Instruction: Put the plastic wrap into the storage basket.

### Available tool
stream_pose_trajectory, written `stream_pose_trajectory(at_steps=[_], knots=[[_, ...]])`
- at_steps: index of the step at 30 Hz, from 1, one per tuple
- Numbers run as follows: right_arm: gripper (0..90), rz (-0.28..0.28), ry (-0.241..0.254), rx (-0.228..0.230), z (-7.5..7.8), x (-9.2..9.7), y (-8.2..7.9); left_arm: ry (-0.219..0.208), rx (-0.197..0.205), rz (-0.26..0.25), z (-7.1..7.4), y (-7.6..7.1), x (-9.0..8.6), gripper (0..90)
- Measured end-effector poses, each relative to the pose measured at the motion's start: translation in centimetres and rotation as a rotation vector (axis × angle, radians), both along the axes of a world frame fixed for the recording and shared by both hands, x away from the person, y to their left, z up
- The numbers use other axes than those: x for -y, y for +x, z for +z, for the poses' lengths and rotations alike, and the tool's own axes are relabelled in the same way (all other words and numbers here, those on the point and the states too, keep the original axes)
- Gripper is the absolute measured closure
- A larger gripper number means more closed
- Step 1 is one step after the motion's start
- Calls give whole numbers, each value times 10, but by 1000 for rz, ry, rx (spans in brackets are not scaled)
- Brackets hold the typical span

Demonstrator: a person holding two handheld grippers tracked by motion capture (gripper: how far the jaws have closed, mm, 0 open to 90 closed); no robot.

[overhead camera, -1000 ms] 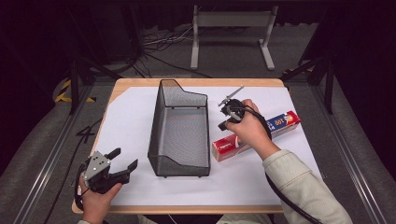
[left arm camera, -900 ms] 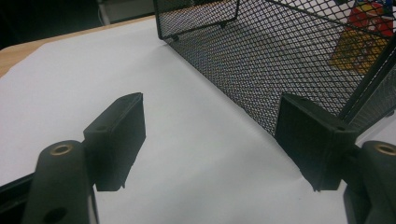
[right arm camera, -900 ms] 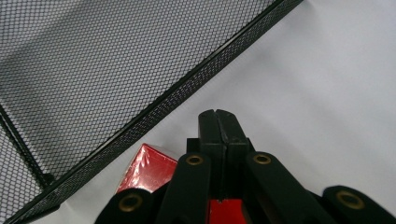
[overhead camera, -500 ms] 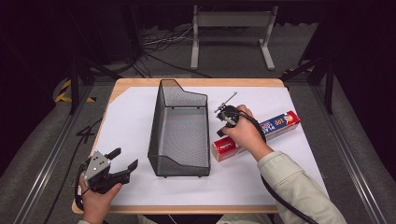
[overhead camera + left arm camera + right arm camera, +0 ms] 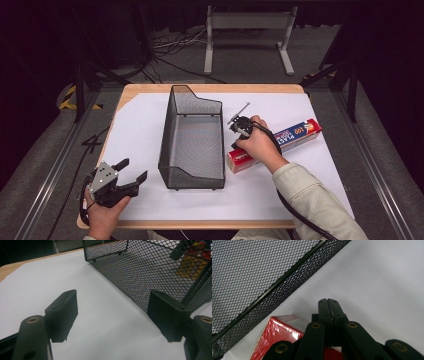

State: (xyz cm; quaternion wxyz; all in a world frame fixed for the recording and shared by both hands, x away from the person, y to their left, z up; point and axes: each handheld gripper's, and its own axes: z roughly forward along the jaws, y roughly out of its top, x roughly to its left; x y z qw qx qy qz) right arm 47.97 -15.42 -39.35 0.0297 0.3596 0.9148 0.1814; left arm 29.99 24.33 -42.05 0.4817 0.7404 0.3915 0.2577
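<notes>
Right gripper [image 5: 239,131], fingers pressed together and holding nothing, is sinking onto the red end of the foil box [image 5: 272,145] beside the mesh basket [image 5: 192,137]; likely a push. Left gripper [image 5: 129,173] is idling, fingers apart.

Black wire-mesh basket [image 5: 192,137] on a plain white sheet [image 5: 145,127], pale wooden table [image 5: 150,91] edging it. The box [image 5: 280,145] runs red at its ends, blue in the middle, white lettering. Both grippers black, sleeve [image 5: 320,205] light beige.

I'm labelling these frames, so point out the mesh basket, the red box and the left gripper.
mesh basket [image 5: 216,106], high view, far wall rim.
red box [image 5: 295,134], high view, blue printed middle.
left gripper [image 5: 134,170], high view, between its open jaws.
</notes>
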Motion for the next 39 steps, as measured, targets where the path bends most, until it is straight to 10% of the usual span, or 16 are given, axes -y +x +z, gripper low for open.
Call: stream_pose_trajectory(at_steps=[11, 39], knots=[[900, 12, -32, -98, -1, 0, -7, -6, 3, 4, 0, -1, -2, 254], [900, 125, -112, -148, -7, 42, -72, -1, 2, 8, 0, 1, 0, 255]])
